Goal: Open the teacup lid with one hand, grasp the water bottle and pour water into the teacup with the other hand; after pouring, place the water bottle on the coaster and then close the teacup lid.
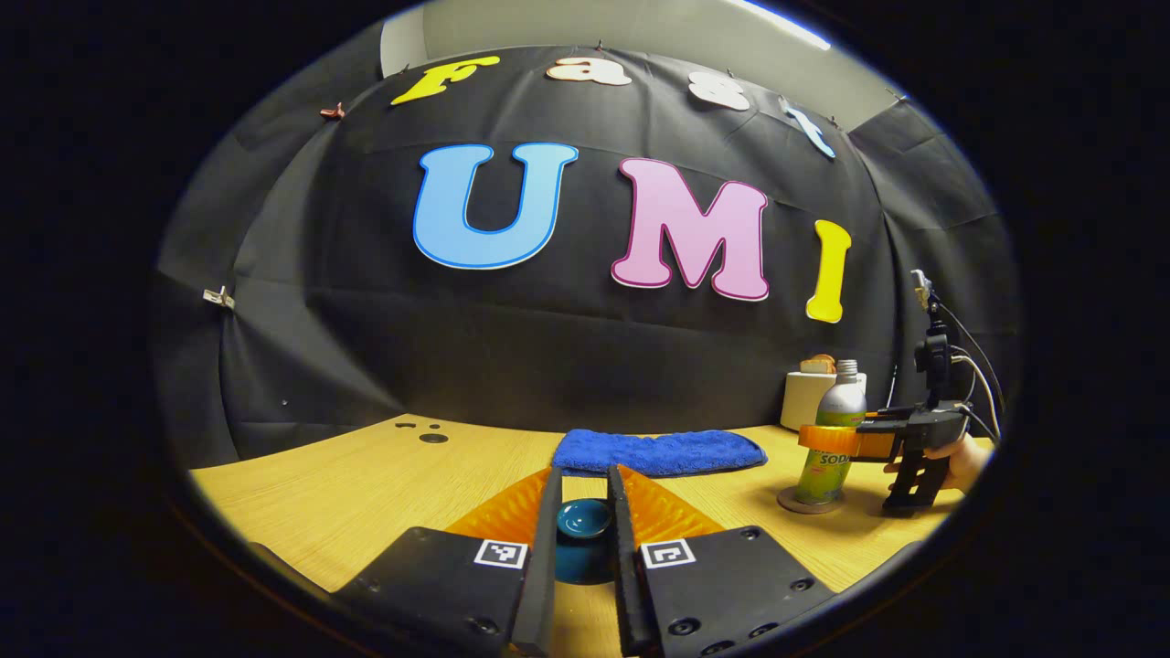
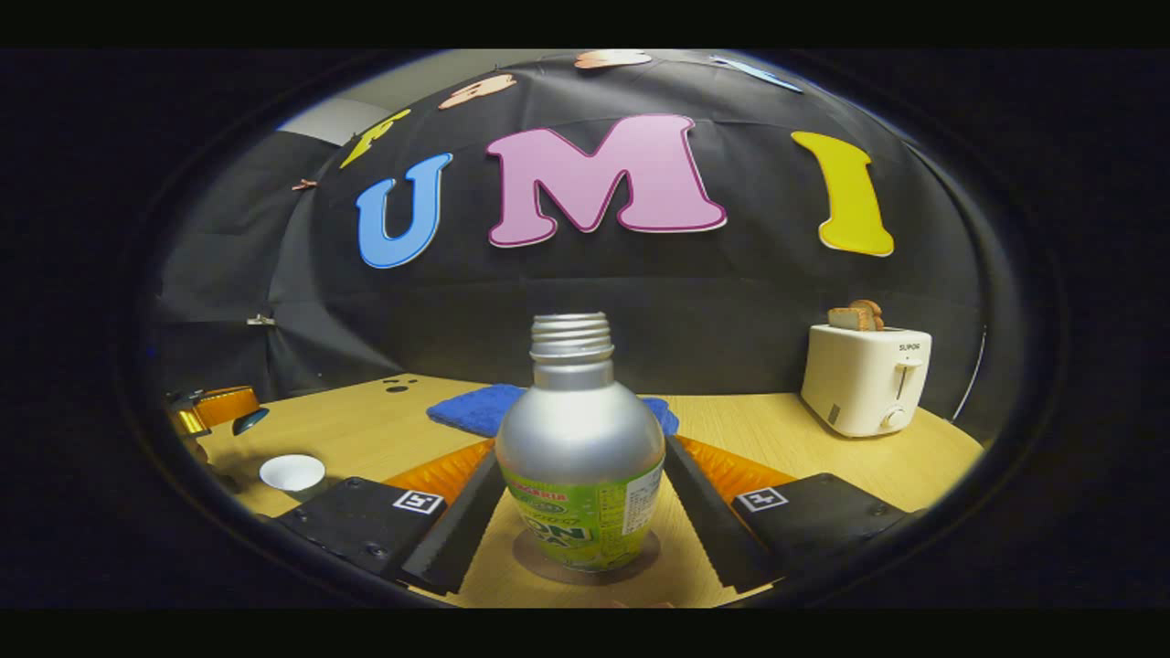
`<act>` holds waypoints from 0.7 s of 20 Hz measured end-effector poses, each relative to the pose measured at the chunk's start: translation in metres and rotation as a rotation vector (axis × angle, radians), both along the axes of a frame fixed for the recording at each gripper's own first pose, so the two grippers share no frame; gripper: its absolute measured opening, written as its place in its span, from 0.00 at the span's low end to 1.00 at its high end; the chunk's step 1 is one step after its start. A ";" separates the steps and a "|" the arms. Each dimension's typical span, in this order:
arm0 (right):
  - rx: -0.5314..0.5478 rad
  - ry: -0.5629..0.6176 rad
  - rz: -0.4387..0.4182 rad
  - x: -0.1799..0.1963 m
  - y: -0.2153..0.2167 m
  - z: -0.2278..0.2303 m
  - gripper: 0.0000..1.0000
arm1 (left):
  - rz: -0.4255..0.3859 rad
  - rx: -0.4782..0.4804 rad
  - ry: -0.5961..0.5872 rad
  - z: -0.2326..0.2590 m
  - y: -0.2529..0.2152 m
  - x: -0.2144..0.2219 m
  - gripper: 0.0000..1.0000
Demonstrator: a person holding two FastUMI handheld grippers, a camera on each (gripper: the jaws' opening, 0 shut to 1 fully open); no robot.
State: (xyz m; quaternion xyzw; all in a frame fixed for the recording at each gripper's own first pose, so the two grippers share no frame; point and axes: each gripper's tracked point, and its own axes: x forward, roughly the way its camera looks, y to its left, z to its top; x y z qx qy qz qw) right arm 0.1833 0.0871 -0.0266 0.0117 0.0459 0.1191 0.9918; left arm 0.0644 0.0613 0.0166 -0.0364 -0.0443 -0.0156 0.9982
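Left tongs (image 1: pixel 585 512) are pinched on the teacup lid (image 1: pixel 585 519), keeping the teacup (image 2: pixel 292 473) uncovered. Right tongs (image 2: pixel 585 512) sit open around the bottle (image 2: pixel 579 457), which stands on its coaster (image 2: pixel 585 567), so pouring looks done.

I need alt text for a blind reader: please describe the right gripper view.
The hand-held gripper has its fingers on either side of a silver water bottle standing uncapped on a coaster on a wooden table. Behind are a blue towel and a white toaster.
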 end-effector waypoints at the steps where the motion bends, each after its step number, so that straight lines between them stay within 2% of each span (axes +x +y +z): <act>1: 0.000 0.006 -0.007 -0.003 -0.001 -0.002 1.00 | 0.010 0.009 -0.002 0.000 0.001 0.000 0.31; 7: -0.037 0.011 -0.031 -0.022 -0.004 -0.006 1.00 | 0.027 0.059 -0.026 0.004 -0.001 -0.002 0.32; 14: -0.015 0.025 -0.050 -0.037 -0.010 -0.003 1.00 | 0.030 0.072 -0.089 0.017 -0.001 -0.009 0.31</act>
